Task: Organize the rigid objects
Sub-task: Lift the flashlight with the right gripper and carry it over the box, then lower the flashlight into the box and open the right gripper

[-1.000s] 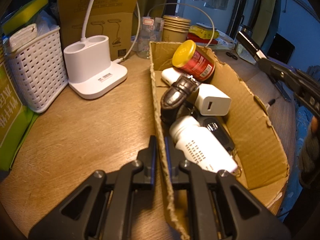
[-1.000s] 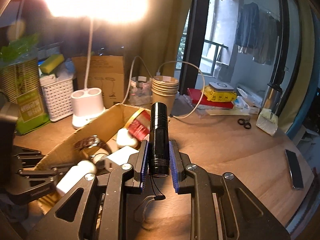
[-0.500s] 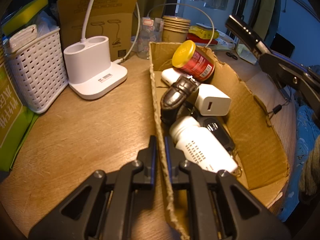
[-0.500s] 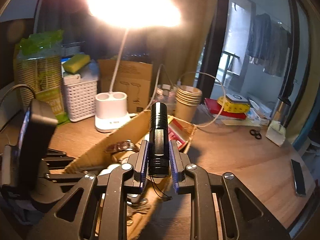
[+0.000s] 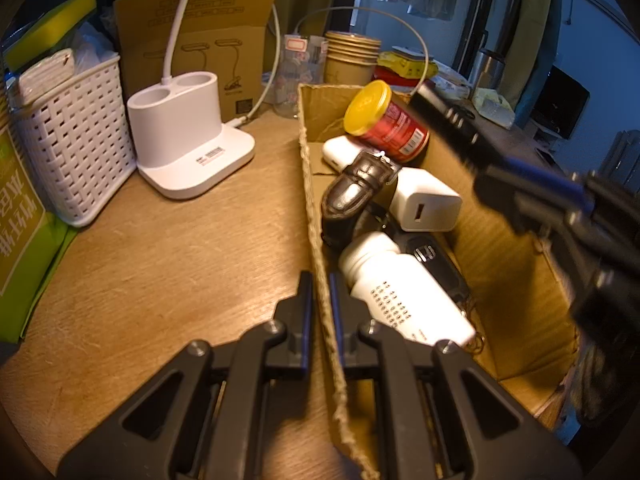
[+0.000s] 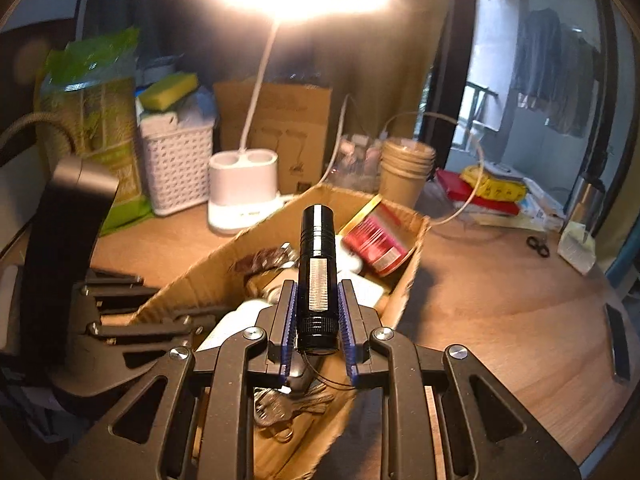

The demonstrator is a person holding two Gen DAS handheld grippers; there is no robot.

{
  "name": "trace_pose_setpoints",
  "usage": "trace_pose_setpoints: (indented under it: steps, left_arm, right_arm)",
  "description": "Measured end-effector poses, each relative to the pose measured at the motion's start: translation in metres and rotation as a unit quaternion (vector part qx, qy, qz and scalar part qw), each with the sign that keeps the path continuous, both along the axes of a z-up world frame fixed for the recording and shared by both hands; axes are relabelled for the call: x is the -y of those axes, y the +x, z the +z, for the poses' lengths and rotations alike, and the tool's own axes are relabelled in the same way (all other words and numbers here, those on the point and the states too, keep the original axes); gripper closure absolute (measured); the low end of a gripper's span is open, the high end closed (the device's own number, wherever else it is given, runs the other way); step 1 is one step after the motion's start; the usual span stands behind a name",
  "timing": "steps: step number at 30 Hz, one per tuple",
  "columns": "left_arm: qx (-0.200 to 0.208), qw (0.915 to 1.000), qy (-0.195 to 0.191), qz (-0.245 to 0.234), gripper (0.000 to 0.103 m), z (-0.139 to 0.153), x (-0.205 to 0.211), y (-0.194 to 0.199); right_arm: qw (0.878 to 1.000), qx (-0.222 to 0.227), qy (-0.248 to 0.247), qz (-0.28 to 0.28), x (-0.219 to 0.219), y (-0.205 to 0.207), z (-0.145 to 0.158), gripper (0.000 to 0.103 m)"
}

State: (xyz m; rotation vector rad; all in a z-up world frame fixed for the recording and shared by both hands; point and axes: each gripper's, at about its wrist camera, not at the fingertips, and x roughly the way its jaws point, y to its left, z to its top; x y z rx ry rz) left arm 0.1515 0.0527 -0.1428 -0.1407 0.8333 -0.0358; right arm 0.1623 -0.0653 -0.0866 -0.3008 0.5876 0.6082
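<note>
My right gripper [image 6: 318, 292] is shut on a black flashlight [image 6: 317, 268] and holds it above the open cardboard box [image 6: 224, 276]. In the left wrist view the flashlight [image 5: 448, 124] hangs over the box's right part. My left gripper [image 5: 320, 280] is shut on the box's left wall [image 5: 310, 184]. Inside lie a red can with a yellow lid [image 5: 386, 120], a white charger [image 5: 426, 200], a black watch strap [image 5: 352, 192], a white bottle [image 5: 404, 284] and a car key [image 5: 434, 258].
A white lamp base [image 5: 188, 136] and a white woven basket [image 5: 72, 140] stand left of the box on the wooden table [image 5: 168, 248]. Paper cups [image 5: 350, 58], a brown carton [image 5: 192, 32] and a green pack [image 5: 20, 216] line the back and left. Scissors [image 6: 538, 246] lie far right.
My right gripper has carried the flashlight leftward and now holds it over the box. My left gripper has stayed clamped on the box wall.
</note>
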Motion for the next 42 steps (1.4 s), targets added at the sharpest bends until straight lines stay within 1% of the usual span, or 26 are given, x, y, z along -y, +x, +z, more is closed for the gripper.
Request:
trace_pose_setpoints:
  steps: [5, 13, 20, 26, 36, 42]
  left_arm:
    - [0.000, 1.0000, 0.000, 0.000, 0.094, 0.000, 0.000, 0.000]
    - [0.000, 1.0000, 0.000, 0.000, 0.094, 0.000, 0.001, 0.000]
    - [0.001, 1.0000, 0.001, -0.001, 0.094, 0.001, 0.001, -0.001]
    - [0.001, 1.0000, 0.002, -0.001, 0.094, 0.001, 0.002, -0.001]
    - [0.001, 1.0000, 0.003, 0.000, 0.094, 0.001, 0.002, -0.001]
    - [0.005, 1.0000, 0.009, 0.000, 0.094, 0.003, 0.004, -0.003]
  right_arm:
    - [1.000, -0.004, -0.020, 0.008, -0.008, -0.005, -0.012, 0.082]
    - [0.998, -0.017, -0.041, 0.036, -0.018, -0.011, -0.021, 0.082]
    - [0.998, -0.019, -0.059, 0.032, -0.017, -0.010, -0.022, 0.082]
    - [0.998, -0.020, -0.062, 0.026, -0.017, -0.009, -0.022, 0.082]
    - [0.998, -0.024, -0.052, 0.019, -0.012, -0.010, -0.021, 0.080]
    - [0.999, -0.023, -0.040, 0.002, -0.001, -0.012, -0.016, 0.080]
